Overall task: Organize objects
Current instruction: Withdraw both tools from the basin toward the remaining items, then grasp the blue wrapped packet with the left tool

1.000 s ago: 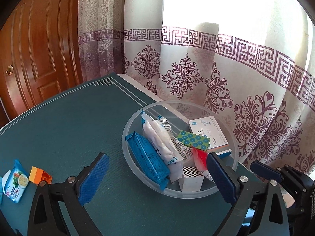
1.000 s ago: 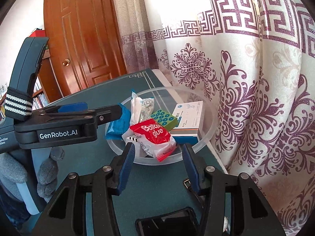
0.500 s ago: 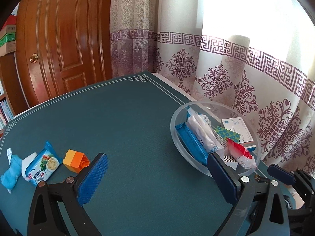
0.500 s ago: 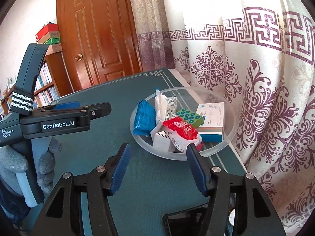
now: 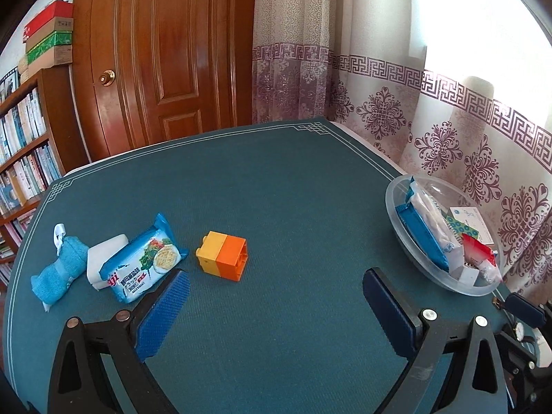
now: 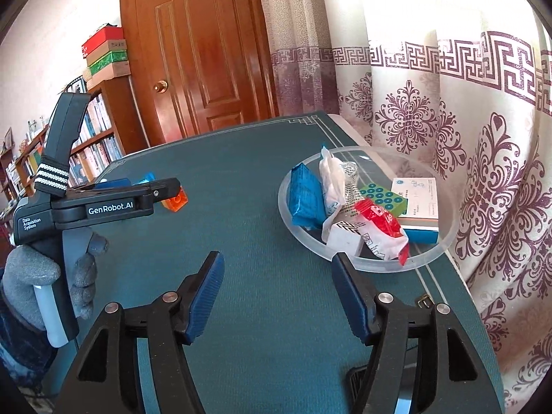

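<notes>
A clear round bowl (image 6: pixel 445 241) (image 5: pixel 391 203) at the table's right edge holds several packets: a blue pack (image 6: pixel 305 196), a red-and-white glue packet (image 6: pixel 383 222), a green dotted box (image 6: pixel 384 200) and a white box (image 6: pixel 417 196). On the green cloth lie a yellow-and-orange brick (image 5: pixel 223 254) (image 6: pixel 176 200), a blue cracker packet (image 5: pixel 145 264), a white block (image 5: pixel 105 257) and a rolled blue towel (image 5: pixel 58 267). My left gripper (image 5: pixel 276 291) is open and empty, just short of the brick. My right gripper (image 6: pixel 277 269) stands near the bowl, its jaws opening with nothing between them.
A wooden door (image 5: pixel 162 55) and a patterned curtain (image 6: pixel 448 86) stand behind the table. A bookshelf (image 5: pixel 20 145) with stacked boxes is at the left. A gloved hand (image 6: pixel 31 276) holds the left gripper's handle.
My left gripper swung left from the bowl toward the brick and packets. My right gripper let go of the red glue packet, which now lies in the bowl, and drew back with its jaws wider.
</notes>
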`<action>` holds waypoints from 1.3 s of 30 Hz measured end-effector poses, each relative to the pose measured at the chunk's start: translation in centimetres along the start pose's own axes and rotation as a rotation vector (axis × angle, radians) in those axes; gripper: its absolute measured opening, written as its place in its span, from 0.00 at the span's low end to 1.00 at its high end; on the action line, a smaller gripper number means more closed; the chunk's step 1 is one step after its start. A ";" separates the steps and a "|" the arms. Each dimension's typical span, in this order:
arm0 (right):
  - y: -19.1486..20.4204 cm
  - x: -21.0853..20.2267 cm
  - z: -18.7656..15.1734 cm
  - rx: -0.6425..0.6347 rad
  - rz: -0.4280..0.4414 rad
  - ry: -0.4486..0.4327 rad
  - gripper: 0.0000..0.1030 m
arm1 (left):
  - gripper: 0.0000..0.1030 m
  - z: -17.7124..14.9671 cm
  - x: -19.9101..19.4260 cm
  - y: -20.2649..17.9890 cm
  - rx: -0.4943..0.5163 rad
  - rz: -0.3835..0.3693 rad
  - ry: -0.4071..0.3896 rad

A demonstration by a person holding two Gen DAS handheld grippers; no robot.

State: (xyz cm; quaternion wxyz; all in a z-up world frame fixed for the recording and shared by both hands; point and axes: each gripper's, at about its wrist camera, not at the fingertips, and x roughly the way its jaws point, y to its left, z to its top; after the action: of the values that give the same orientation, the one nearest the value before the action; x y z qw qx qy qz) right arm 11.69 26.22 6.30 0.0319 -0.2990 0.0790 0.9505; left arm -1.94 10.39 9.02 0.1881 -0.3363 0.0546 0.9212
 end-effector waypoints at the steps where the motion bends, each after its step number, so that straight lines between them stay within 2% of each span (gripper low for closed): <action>1: 0.2 0.1 0.0 -0.002 0.004 0.003 0.64 | 0.99 -0.1 0.0 0.5 -0.009 0.006 0.000; 12: 2.3 1.6 -0.1 -0.006 0.045 0.043 0.64 | 0.99 -0.2 0.3 5.7 -0.063 0.085 -0.003; 19: 3.5 2.7 -0.3 -0.023 0.060 0.067 0.64 | 0.99 0.0 1.5 10.1 -0.132 0.161 0.004; 24: 4.4 3.4 -0.3 -0.037 0.071 0.084 0.64 | 0.99 0.3 2.8 11.8 -0.140 0.189 0.012; 32: 5.4 4.6 -0.5 -0.051 0.080 0.110 0.64 | 0.99 0.4 5.3 12.4 -0.132 0.176 0.052; 39: 5.7 5.3 -0.7 -0.052 0.084 0.128 0.64 | 0.99 0.1 5.9 11.9 -0.114 0.151 0.059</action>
State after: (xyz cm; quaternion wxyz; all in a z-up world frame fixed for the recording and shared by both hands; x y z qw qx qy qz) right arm 7.09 20.57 3.47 -0.0211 -0.3562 0.0686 0.9316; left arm -10.67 1.27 4.98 0.0973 -0.3682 0.0328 0.9241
